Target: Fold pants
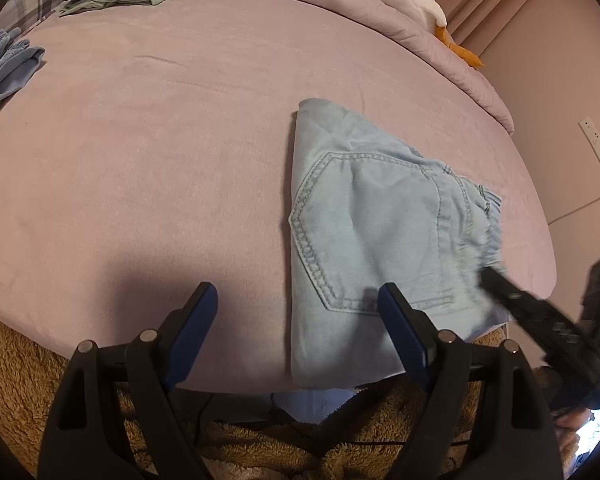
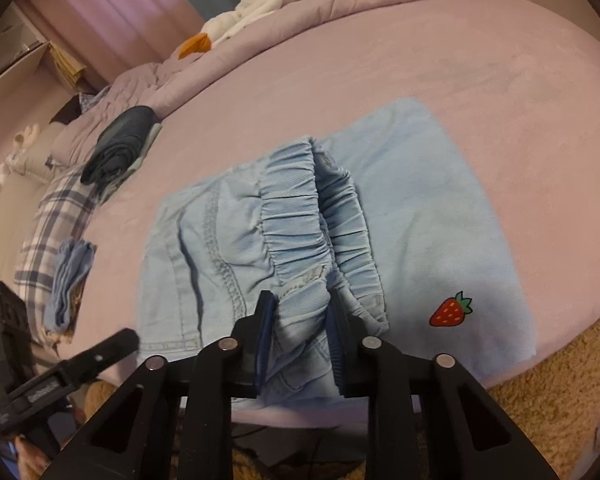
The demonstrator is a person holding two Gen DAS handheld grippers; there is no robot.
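We have the light-blue denim pants with the gathered elastic waistband (image 2: 300,216) lying partly folded at the near edge of the mauve plush bed cover (image 1: 160,140), and some of the cloth already hangs over that edge toward the brown fleecy blanket (image 2: 560,392) below. Our right gripper (image 2: 300,344) has its blue pads clamped on the near corner of the waistband, with bunched cloth filling the gap between them. Our left gripper (image 1: 298,308) hovers with its jaws wide apart, nothing between them, one finger over the stitched back pocket (image 1: 364,232) and the other over bare cover.

Here is the worry: we are pinching a thick, ruffled band with only one hand. As far as we can judge, the grip may catch only the upper layer, so a lift could peel the fold open. A one-sided pull could also skew the stack or drag it off the edge, given the overhang. The strawberry-printed leg panel (image 2: 452,312) lies underneath and may slide along. We cannot tell how deep the cloth sits in the pads.
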